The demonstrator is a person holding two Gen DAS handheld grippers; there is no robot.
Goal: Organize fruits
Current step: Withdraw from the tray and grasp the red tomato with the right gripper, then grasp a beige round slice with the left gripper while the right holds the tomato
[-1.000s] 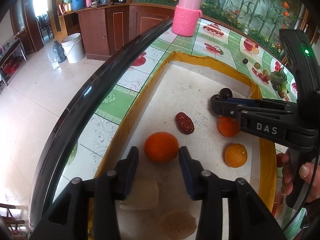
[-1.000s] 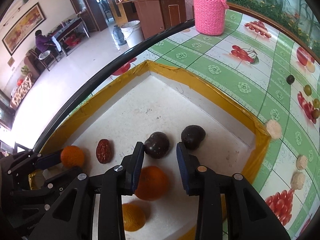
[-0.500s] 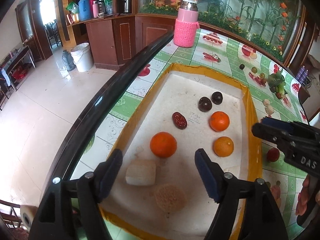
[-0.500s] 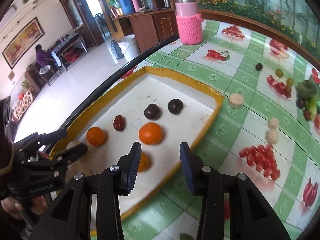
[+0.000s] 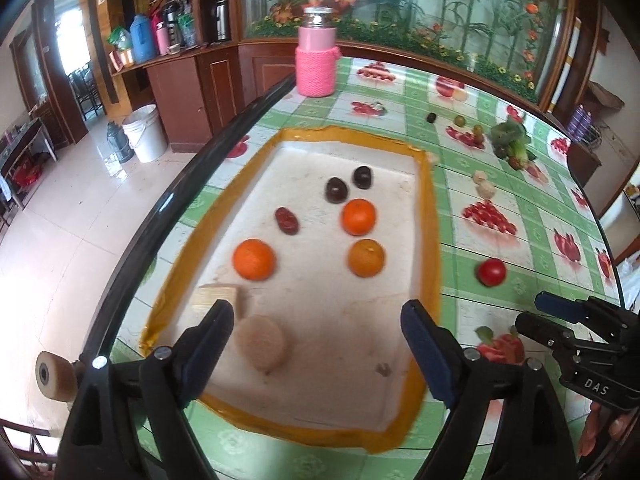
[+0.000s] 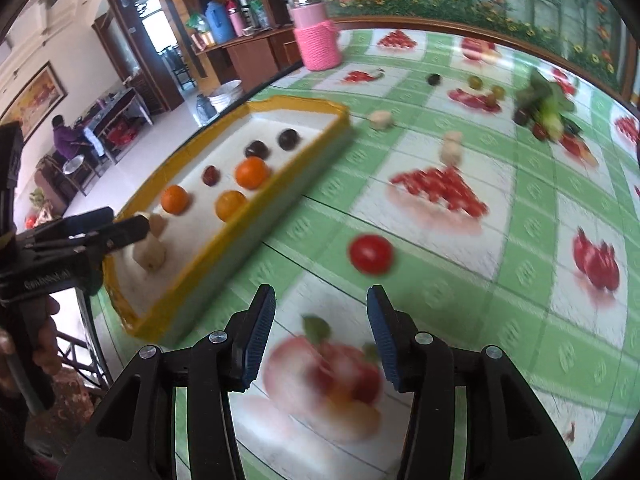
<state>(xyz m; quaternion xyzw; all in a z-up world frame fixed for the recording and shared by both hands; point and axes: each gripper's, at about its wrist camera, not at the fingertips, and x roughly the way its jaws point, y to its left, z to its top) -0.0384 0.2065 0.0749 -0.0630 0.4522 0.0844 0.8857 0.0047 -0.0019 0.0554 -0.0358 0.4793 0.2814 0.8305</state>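
A yellow-rimmed white tray (image 5: 430,220) holds three oranges (image 5: 254,259) (image 5: 358,217) (image 5: 366,258), a red date (image 5: 287,221) and two dark fruits (image 5: 335,190). A small red fruit (image 6: 370,254) lies on the tablecloth right of the tray. My left gripper (image 5: 316,340) hovers over the tray's near end, its jaws opening wide with nothing between them. My right gripper (image 6: 321,320) is over the tablecloth just short of the red fruit, its jaws opening and empty. It also shows at the right of the left wrist view (image 5: 536,314).
A beige block (image 5: 218,298) and a round beige piece (image 5: 260,342) lie in the tray's near end. A pink knitted jar (image 5: 316,66) stands at the far table edge. Green vegetables (image 5: 510,140), small fruits (image 5: 431,117) and beige pieces (image 5: 484,188) are scattered far right. The black table rim (image 5: 160,208) runs along the left.
My left gripper let go of the near orange, drew back and up, and opened wide. My right gripper left the tray, swung right over the tablecloth and opened somewhat.
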